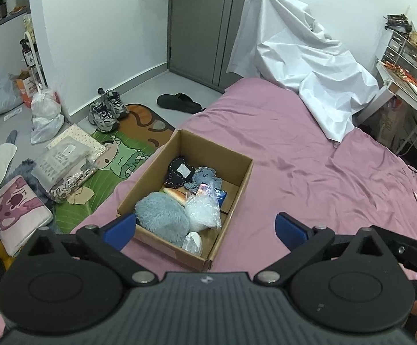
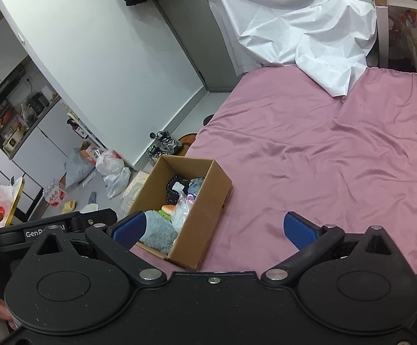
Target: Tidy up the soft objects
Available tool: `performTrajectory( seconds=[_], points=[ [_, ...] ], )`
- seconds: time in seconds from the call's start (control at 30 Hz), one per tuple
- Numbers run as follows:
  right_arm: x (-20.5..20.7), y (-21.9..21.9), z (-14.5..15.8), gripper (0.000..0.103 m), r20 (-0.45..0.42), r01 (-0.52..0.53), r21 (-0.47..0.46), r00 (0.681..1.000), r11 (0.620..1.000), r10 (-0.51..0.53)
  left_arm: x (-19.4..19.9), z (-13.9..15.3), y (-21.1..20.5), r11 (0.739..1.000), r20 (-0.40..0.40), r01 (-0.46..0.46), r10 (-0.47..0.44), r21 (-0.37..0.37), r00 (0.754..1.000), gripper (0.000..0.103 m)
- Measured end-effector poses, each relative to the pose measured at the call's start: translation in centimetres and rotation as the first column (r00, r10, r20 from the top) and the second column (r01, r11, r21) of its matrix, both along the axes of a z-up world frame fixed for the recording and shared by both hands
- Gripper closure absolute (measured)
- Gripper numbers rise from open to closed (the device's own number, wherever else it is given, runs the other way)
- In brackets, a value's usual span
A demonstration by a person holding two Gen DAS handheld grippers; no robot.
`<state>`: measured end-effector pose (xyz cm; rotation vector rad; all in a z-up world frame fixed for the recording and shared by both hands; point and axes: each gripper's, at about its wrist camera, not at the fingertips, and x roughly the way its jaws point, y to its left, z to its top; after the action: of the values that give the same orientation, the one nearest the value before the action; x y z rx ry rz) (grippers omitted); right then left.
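Observation:
An open cardboard box sits on the pink bed near its left edge. Inside lie a fluffy grey-blue plush, a clear plastic bag, a bun-shaped toy, a black knit piece, a grey-blue knit piece and a small white object. My left gripper is open and empty, just above the box's near end. The box also shows in the right wrist view. My right gripper is open and empty, hovering beside the box's near right corner.
A crumpled white sheet lies at the bed's far end. On the floor to the left are a green cartoon rug, sneakers, plastic bags, a packaged item and a pink cushion. A desk stands at right.

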<state>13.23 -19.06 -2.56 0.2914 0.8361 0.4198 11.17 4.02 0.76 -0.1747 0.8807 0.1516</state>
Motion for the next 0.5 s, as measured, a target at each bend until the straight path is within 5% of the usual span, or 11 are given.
performTrajectory(
  seconds=[0.5],
  points=[
    [-1.5,-0.1,1.1,0.0,0.02,-0.022,-0.03,1.0,0.999,0.022,-2.2,0.8,-0.3,0.999,0.0,0.052,-0.052,0.002,0.999,0.001]
  ],
)
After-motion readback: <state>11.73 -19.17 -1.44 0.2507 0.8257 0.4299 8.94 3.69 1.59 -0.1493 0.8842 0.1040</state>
